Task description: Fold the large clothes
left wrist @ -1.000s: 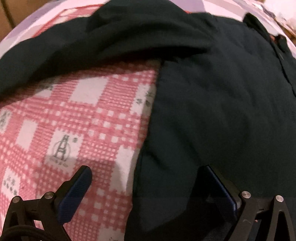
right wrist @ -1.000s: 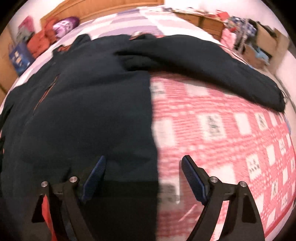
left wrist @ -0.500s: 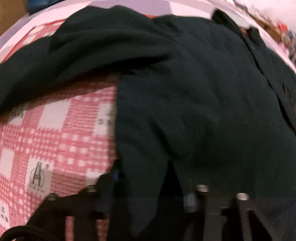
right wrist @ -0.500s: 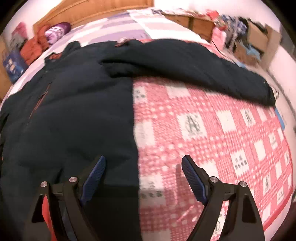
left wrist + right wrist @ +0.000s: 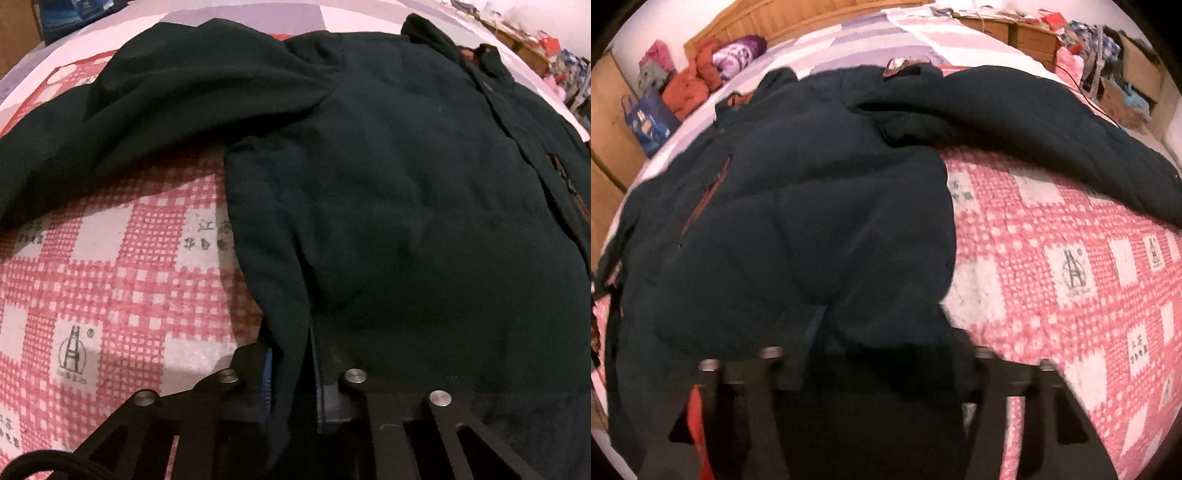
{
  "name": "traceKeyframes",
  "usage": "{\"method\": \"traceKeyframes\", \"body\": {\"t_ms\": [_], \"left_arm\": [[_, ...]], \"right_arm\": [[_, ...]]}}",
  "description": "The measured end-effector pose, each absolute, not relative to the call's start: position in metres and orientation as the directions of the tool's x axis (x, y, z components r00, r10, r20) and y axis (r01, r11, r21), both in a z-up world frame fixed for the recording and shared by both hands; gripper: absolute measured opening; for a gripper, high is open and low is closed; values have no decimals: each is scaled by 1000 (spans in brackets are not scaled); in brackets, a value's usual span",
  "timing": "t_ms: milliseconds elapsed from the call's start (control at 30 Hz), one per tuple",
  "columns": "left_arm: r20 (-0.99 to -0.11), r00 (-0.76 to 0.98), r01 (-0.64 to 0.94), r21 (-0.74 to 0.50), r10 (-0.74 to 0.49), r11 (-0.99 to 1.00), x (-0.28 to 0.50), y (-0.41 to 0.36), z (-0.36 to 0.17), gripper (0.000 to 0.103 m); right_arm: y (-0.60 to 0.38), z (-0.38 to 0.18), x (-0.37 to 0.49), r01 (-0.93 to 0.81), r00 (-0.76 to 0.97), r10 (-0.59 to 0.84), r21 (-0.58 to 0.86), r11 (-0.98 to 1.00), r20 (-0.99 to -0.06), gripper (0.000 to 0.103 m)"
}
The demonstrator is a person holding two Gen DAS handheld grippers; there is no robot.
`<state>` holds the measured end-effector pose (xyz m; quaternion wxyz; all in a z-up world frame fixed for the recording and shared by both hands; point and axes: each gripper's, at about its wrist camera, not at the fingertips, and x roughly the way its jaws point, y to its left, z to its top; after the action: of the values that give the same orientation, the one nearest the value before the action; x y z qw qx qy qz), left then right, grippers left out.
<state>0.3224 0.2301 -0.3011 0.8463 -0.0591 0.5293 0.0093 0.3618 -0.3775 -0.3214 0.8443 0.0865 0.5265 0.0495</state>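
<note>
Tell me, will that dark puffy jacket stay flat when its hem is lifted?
Probably not. The dark jacket looks soft and padded, so it should sag and drape. The left hand-held gripper bunches its hem into a fold, suggesting floppiness. Its bulk may make it heavyish.

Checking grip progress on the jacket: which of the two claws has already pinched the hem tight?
The left claw: its blue pads are clamped on a fold of the dark jacket. The right claw is closing, jacket hem between its fingers.

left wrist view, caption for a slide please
Left gripper pinching the hem of a dark jacket on a pink checked bedspread.
</note>
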Motion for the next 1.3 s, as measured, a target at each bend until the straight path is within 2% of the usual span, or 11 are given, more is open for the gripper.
{"method": "traceKeyframes", "body": {"t_ms": [100,233,300,367,433,600,767,933,1067,1167,1300], "left_arm": [[-894,447,-75,-78,-36,994,322,230,-299,7],[-890,455,-74,-54,-14,996,321,229,-296,6],[-890,455,-74,-54,-14,996,320,231,-295,6],[-888,459,-71,-55,-16,996,320,232,-295,6],[-883,470,-69,-52,-13,996,318,231,-293,4],[-873,488,-110,-49,11,993,308,243,-286,5],[-881,467,-181,-15,73,983,308,260,-284,2],[-854,520,-61,-8,25,998,292,216,-255,2],[-827,552,89,-65,-104,994,251,137,-236,2],[-845,499,164,-127,-193,978,219,92,-248,11],[-892,437,163,-45,-113,986,172,84,-290,11]], "right_arm": [[-386,-318,359,23,455,189,224,974,-870,16],[-382,-306,354,-27,486,116,118,993,-866,7],[-398,-301,351,16,511,77,99,995,-856,0],[-428,-302,348,162,499,-53,33,986,-865,0],[-451,-297,342,235,505,-53,78,969,-862,0],[-412,-286,331,-13,493,-17,-26,1000,-870,0],[-390,-281,322,-44,517,21,-2,999,-855,0],[-371,-288,309,-108,497,0,-62,992,-868,0],[-335,-289,288,-141,506,17,-63,988,-862,1],[-290,-291,261,-219,517,52,-74,973,-854,1],[-259,-309,228,-333,481,60,-119,935,-875,1]]}}
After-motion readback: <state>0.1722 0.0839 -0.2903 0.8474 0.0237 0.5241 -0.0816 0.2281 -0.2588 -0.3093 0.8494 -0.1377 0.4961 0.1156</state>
